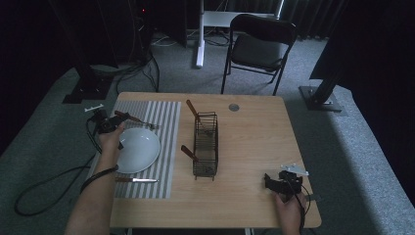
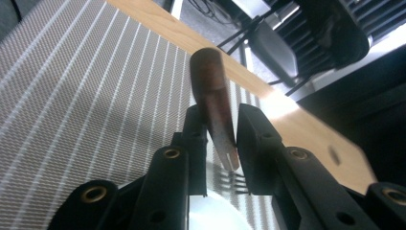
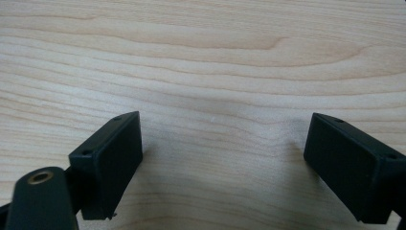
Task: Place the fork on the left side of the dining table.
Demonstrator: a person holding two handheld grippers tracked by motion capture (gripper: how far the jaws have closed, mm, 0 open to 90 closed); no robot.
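My left gripper (image 1: 112, 120) hovers over the far left of the striped placemat (image 1: 164, 122), beside the white plate (image 1: 139, 149). It is shut on the brown wooden handle of a fork (image 1: 139, 121), whose tines point right along the plate's far rim. In the left gripper view the gripper (image 2: 221, 124) pinches the fork handle (image 2: 209, 91) between both jaws. My right gripper (image 1: 270, 181) rests open on the bare wood at the near right of the table. In the right gripper view the gripper (image 3: 222, 143) has its jaws wide apart with nothing between them.
A knife (image 1: 137, 180) lies on the placemat on the near side of the plate. A black wire basket (image 1: 205, 144) in the table's middle holds two wooden-handled utensils (image 1: 193, 111). A folding chair (image 1: 259, 46) stands beyond the table's far edge.
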